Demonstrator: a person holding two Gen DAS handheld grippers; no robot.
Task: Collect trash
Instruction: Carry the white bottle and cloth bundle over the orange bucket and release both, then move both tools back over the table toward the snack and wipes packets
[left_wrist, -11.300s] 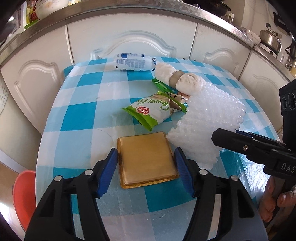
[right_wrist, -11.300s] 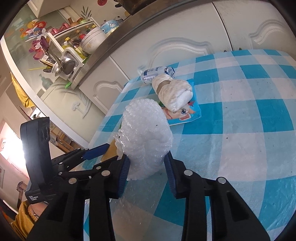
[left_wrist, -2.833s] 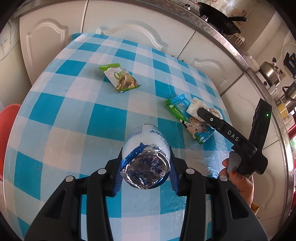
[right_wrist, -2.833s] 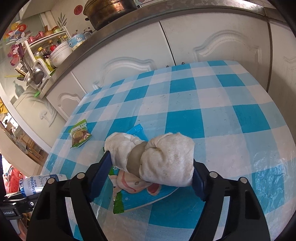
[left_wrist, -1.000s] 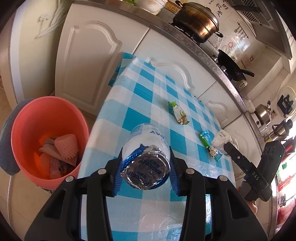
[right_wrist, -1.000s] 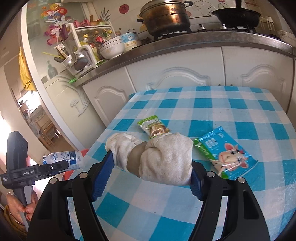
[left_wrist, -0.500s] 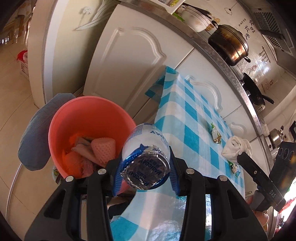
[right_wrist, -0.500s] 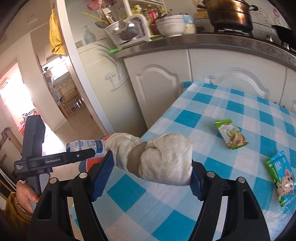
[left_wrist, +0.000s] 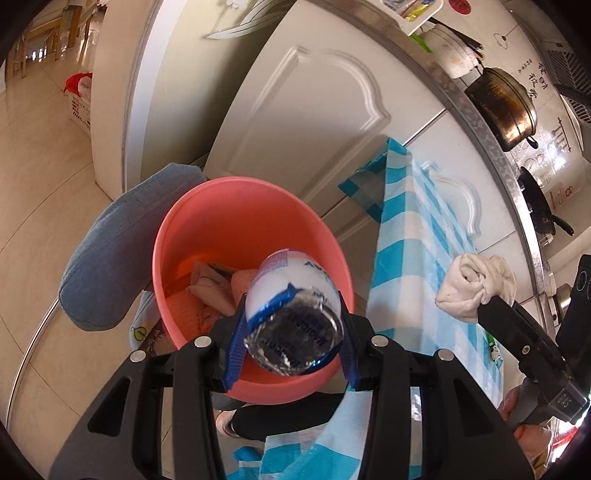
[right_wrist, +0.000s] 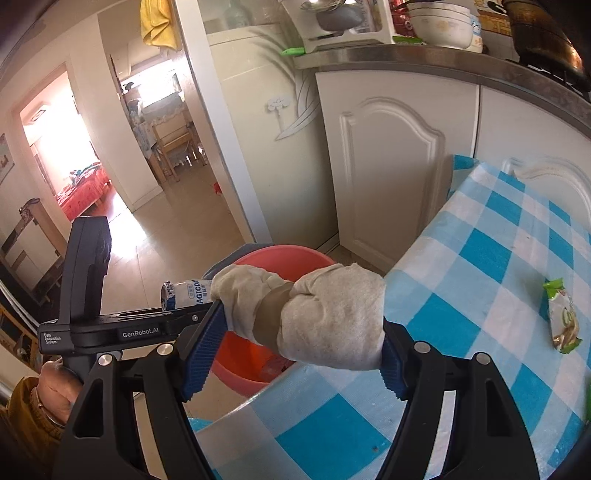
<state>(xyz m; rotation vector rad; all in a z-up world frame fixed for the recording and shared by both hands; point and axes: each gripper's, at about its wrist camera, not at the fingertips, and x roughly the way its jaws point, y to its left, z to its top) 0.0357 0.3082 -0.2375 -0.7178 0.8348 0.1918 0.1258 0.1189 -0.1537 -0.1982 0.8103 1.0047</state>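
My left gripper (left_wrist: 291, 336) is shut on a crushed white and blue plastic bottle (left_wrist: 291, 314) and holds it over the orange-red trash bucket (left_wrist: 207, 206), which holds several pieces of trash. My right gripper (right_wrist: 295, 332) is shut on a knotted off-white cloth bundle (right_wrist: 314, 310) over the table's left edge, beside the bucket (right_wrist: 280, 258). The bundle also shows in the left wrist view (left_wrist: 476, 284). The bottle shows in the right wrist view (right_wrist: 188, 293).
A blue-and-white checked table (right_wrist: 480, 295) carries a green snack wrapper (right_wrist: 563, 321). A blue-grey cushion (left_wrist: 110, 251) leans against the bucket. White cabinets (left_wrist: 314, 110) stand behind. The tiled floor (left_wrist: 37, 184) lies to the left.
My left gripper has carried the bottle off the table to above the bucket. My right gripper has followed with the cloth bundle toward the table's left edge.
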